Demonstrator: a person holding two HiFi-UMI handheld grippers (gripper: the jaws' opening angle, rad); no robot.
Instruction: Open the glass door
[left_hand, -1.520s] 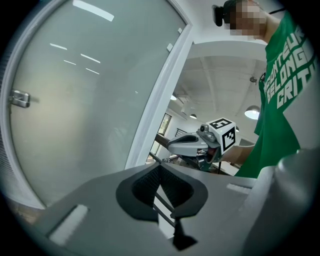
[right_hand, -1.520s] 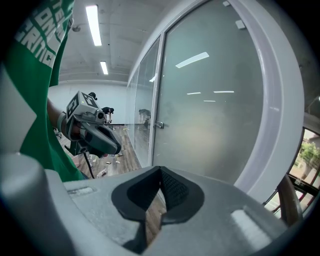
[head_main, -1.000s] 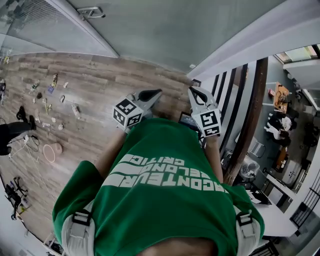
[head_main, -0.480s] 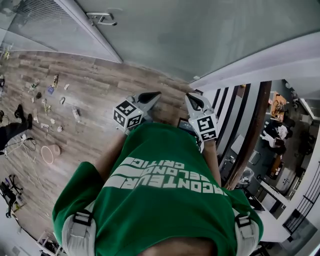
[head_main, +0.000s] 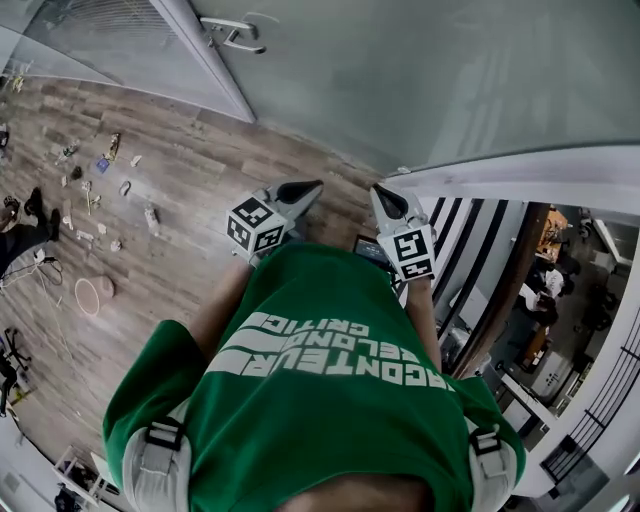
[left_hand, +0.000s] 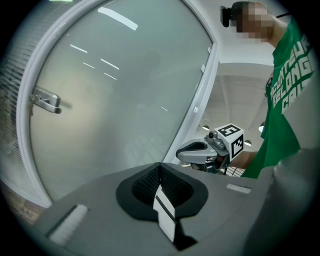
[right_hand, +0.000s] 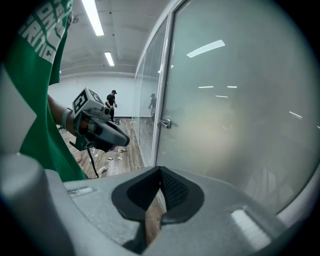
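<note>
Straight in front of me the glass door (head_main: 400, 70) looks closed, with its handle (head_main: 235, 33) by the door's left edge, well apart from both grippers. Nothing is done yet: reaching, grasping and swinging it all remain. My left gripper (head_main: 316, 184) and right gripper (head_main: 381, 190) have their fingers (left_hand: 100, 210) clenched on nothing. Small litter (head_main: 100, 180) dots the floor (head_main: 190, 170) to my left, off my path.

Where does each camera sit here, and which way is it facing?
Head view: on the head, looking steeply down at wood floor, glass door; green shirt, left claw, right claw show.
Left gripper view: on left claw, facing the door; right claw, shirt show.
Right gripper view: on right claw, facing the door; left claw shows.
All share the door handle.
</note>
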